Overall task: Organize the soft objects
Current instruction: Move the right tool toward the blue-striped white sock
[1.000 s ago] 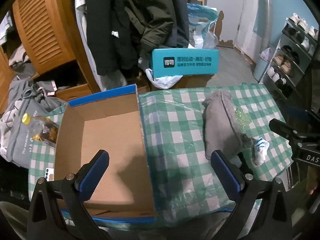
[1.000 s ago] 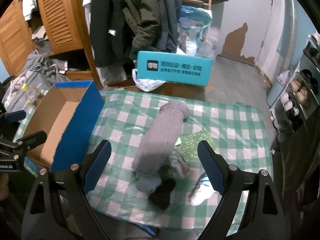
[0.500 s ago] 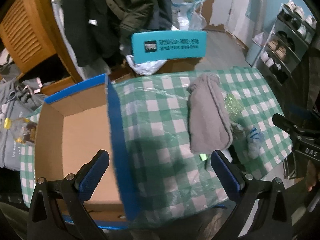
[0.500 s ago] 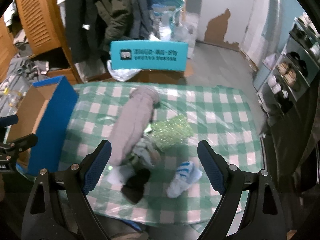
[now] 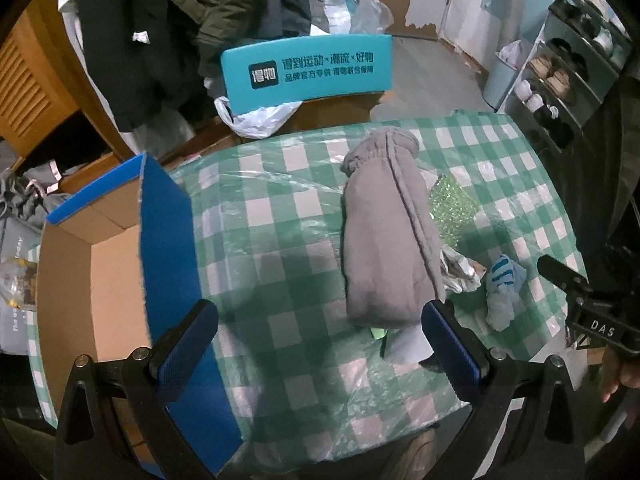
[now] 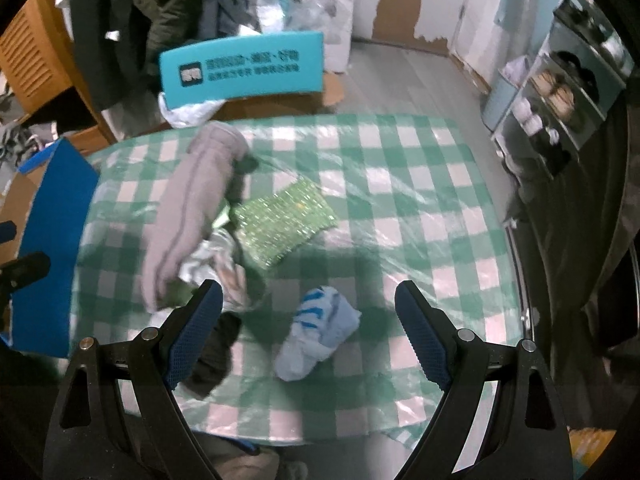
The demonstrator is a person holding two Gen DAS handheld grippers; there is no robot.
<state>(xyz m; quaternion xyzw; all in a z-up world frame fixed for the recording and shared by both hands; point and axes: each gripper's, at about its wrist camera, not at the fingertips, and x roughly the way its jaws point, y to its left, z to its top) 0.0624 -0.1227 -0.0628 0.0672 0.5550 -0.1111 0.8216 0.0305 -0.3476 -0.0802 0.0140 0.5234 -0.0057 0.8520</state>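
Partly buried under one grey garment (image 5: 384,236): crumpled pale cloth (image 6: 218,268), a dark sock (image 6: 212,356) (hard to make out). Left on the table (image 5: 280,208), one open box (image 5: 112,264), visible interior bare. One green pad (image 6: 282,220), one blue-striped sock (image 6: 316,334). Left gripper (image 5: 316,344) and right gripper (image 6: 308,334) spread wide, holding nothing.

Clutter around the checked table

A teal sign (image 5: 306,66) stands beyond the green checked tablecloth (image 5: 288,216), above a white plastic bag (image 5: 256,118). Dark coats (image 5: 192,12) hang behind; a shoe rack (image 5: 560,80) stands at right.
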